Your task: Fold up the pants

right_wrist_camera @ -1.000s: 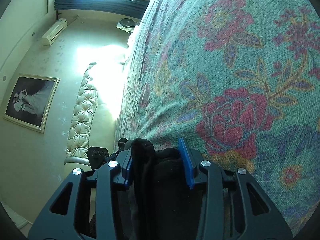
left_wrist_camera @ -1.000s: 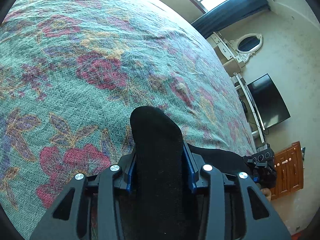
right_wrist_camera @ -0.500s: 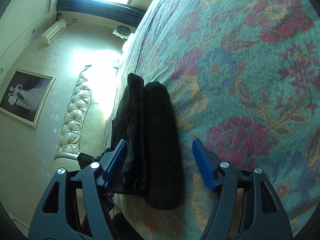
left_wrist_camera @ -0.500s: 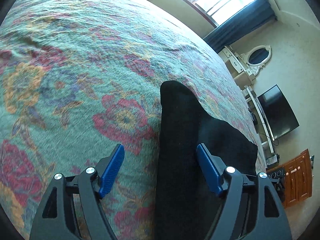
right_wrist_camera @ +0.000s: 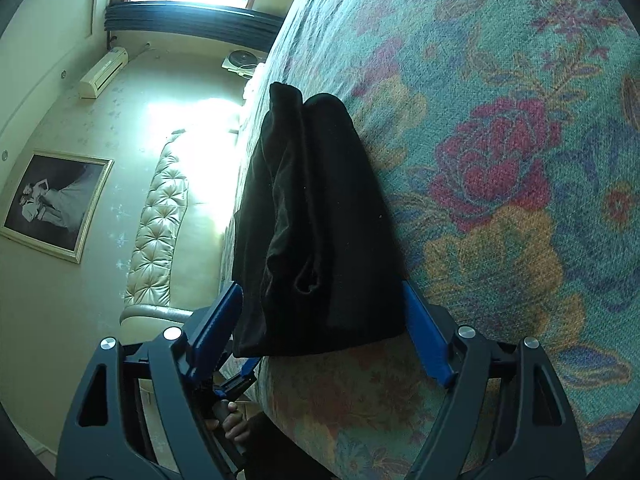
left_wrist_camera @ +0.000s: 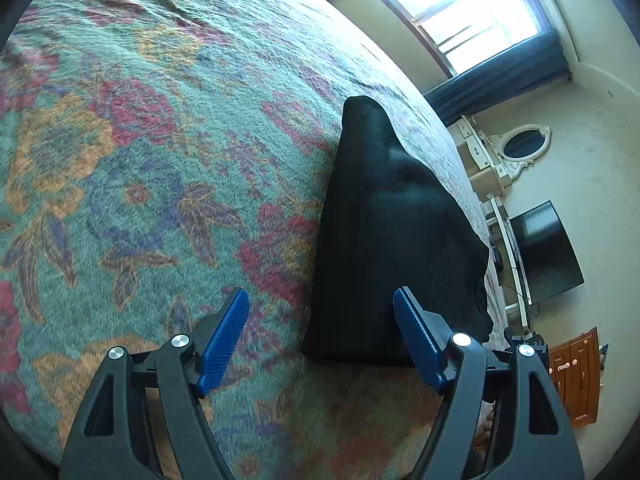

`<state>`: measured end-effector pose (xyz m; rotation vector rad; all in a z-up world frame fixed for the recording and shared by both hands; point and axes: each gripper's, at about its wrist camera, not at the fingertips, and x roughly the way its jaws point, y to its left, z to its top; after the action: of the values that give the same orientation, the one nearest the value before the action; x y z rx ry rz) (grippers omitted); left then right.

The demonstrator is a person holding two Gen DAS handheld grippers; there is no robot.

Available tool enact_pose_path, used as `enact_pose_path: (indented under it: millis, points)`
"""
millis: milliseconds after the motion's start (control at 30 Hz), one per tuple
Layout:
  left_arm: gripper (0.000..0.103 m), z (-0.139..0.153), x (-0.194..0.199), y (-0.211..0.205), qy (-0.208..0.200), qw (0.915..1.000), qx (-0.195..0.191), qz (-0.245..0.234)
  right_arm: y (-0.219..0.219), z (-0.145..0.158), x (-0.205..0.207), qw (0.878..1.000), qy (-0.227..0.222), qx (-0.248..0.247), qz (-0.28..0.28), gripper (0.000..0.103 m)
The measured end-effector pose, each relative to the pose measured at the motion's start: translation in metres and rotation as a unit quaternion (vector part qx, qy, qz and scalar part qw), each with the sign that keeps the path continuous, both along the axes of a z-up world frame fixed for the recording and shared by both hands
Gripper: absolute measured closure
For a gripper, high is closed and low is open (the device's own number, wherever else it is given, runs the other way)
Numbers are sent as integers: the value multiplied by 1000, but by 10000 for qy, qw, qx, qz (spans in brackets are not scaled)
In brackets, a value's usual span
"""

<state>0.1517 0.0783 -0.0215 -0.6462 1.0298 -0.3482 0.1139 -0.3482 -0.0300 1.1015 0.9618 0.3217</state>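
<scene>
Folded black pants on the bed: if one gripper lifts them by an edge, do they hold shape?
Probably not. The black pants are soft cloth in loose stacked layers, so they would likely droop and unfold. On the textured bedspread, a push would probably bunch them rather than slide them.

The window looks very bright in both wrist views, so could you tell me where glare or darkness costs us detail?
Left wrist view: the window is blown out, and the folded black pants read as a near-featureless dark mass. Right wrist view: glare washes out the wall and tufted headboard top, though the pants show some folds. Both views curve the floral bedspread strongly, fisheye-style.
</scene>
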Motion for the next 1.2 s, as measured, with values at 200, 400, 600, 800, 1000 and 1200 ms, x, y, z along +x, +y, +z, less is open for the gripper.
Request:
enact_pose_path:
  millis: [200, 400, 600, 800, 1000, 1200]
  points:
    - [27, 4, -8, -8, 22, 9997, 199, -112, 12, 1, -10, 9993, 29, -358, -89, 23]
    - [18, -1, 6, -18, -103, 9997, 201, -70, 23, 2, 5, 9991, 123, -406, 30, 22]
    - [18, -1, 15, -39, -271, 9992, 157, -251, 23, -3, 4, 9981, 248, -559, -1, 59]
    - [33, 4, 14, -58, -432, 9956, 627, -545, 11, -7, -3, 9997, 181, -136, -18, 76]
    - [38, -3, 8, -53, -462, 9941, 755, -633, -5, -27, -7, 9997, 107, 187, -76, 79]
    - [34, -9, 9, -47, -503, 9948, 626, -631, -8, -17, -14, 10000, 71, -7, -50, 69]
